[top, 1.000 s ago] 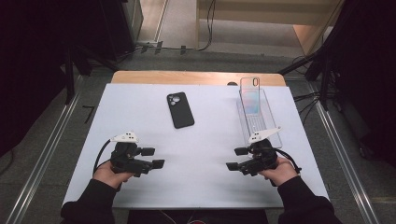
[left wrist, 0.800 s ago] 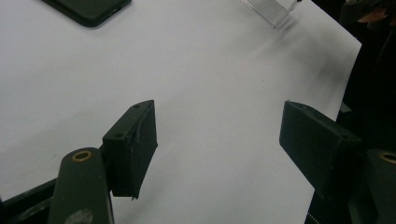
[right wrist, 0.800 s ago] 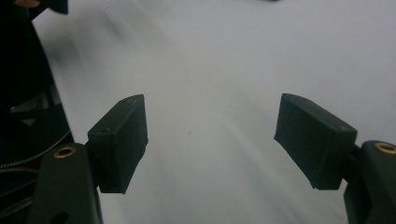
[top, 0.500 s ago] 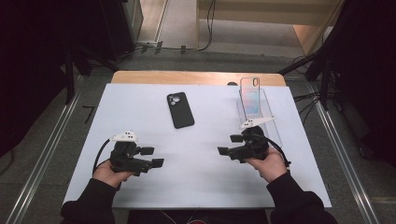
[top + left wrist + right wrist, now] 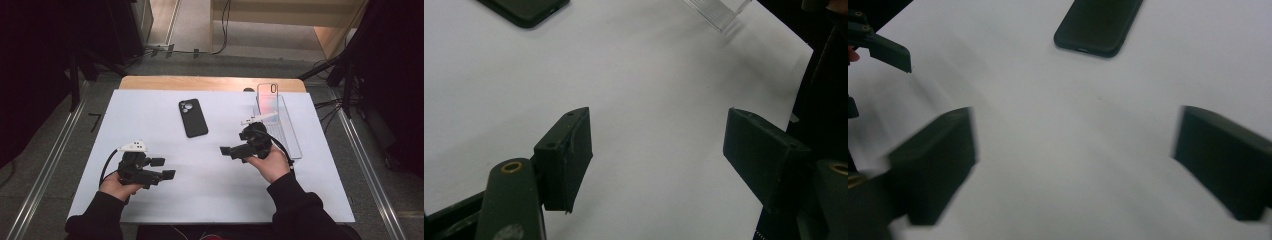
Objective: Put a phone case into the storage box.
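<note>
We see the right gripper point(image 5: 231, 151) now farther left and nearer the black phone point(image 5: 193, 117), its empty jaws having just been opening wide.

A white-topped bench point(image 5: 210, 195) with a wooden strip along its far edge carries a black phone point(image 5: 193, 118) lying flat near the middle and a clear tray point(image 5: 294, 135) toward the right side, holding a transparent phone case point(image 5: 267, 96).

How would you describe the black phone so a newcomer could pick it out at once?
Start from the white table top. Near the middle of its far half lies the black phone, flat, with its camera end toward the far edge. Unlike the clear phone case propped in the transparent stand to its right, it is opaque and dark.
</note>
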